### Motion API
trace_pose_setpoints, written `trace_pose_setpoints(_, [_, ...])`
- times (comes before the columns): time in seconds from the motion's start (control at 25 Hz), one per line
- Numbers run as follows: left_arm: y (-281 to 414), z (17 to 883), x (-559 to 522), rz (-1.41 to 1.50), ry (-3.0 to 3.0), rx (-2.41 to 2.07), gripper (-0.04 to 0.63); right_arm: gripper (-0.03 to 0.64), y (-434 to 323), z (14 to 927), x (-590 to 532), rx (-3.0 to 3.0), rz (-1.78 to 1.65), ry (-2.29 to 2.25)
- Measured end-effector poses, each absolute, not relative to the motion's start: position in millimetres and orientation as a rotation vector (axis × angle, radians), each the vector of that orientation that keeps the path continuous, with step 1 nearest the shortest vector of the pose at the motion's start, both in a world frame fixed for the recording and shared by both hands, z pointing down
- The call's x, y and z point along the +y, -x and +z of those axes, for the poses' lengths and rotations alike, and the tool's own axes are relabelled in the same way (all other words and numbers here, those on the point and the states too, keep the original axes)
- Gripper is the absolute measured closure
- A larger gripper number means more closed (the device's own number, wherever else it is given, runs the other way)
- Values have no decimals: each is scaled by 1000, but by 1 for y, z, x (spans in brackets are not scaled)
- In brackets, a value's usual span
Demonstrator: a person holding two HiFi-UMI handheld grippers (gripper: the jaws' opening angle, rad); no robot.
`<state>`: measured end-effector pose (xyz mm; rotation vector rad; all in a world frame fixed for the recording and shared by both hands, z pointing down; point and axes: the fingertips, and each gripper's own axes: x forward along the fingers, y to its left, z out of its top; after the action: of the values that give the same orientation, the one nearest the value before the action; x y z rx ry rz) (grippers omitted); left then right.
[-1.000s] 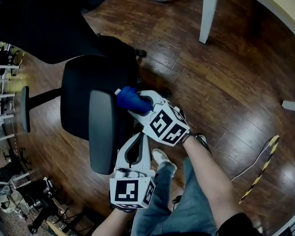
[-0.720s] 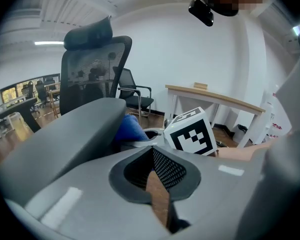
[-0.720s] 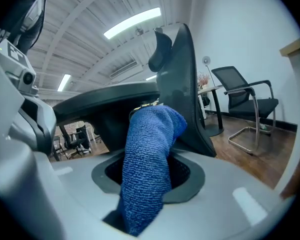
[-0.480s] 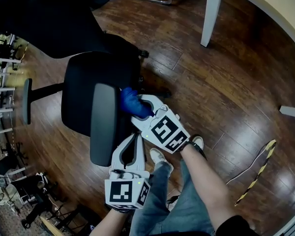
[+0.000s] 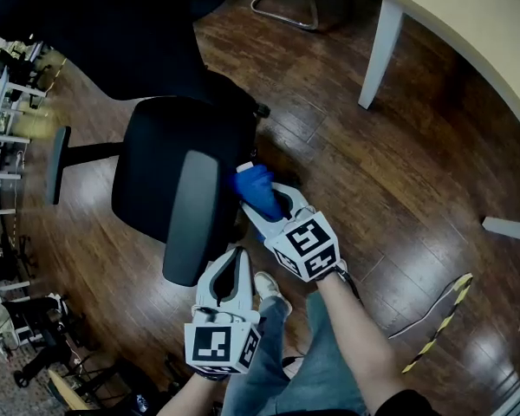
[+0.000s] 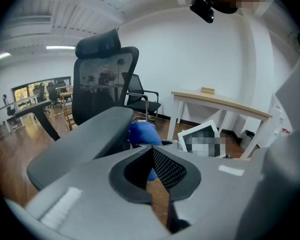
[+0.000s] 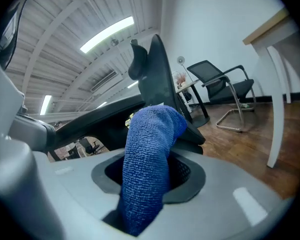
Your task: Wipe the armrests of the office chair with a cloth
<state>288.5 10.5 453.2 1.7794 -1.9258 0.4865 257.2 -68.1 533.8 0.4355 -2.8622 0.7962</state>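
The black office chair (image 5: 169,146) stands below me, its near armrest (image 5: 191,219) a long dark pad and its far armrest (image 5: 59,165) at the left. My right gripper (image 5: 264,199) is shut on a blue cloth (image 5: 256,189) that sits by the right side of the near armrest, toward its far end. The cloth (image 7: 147,159) fills the right gripper view, bulging out past the right gripper (image 7: 150,134). My left gripper (image 5: 234,271) hangs just right of the armrest's near end, shut and holding nothing. In the left gripper view the cloth (image 6: 142,132) lies against the armrest (image 6: 85,139).
A light wooden table (image 5: 468,33) with a white leg (image 5: 377,50) stands at the upper right. Another chair's metal base (image 5: 286,7) is at the top. A yellow-black striped cord (image 5: 433,332) lies on the wood floor. My shoe (image 5: 264,286) is under the grippers; clutter (image 5: 9,319) lines the left.
The right gripper and cloth have slid a little nearer along the armrest's right side. The left gripper has kept its place by the armrest's near end.
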Motion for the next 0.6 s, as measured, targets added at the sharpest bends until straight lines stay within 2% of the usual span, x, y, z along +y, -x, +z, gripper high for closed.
trace_pose_setpoints(0.24, [-289,463,21,457,-1793,-1904,591,469,-270,597,-61,-2710,1103,-660])
trace_pose_setpoints(0.44, [-288,489,32,482,-1825,-1834,591,469,-261,655,-58,-2589,1186,-814])
trace_pose_setpoints(0.6, [-287,515,45,540,-1869,-1753,591,469,-255,687,-57,-2499,1387,-947])
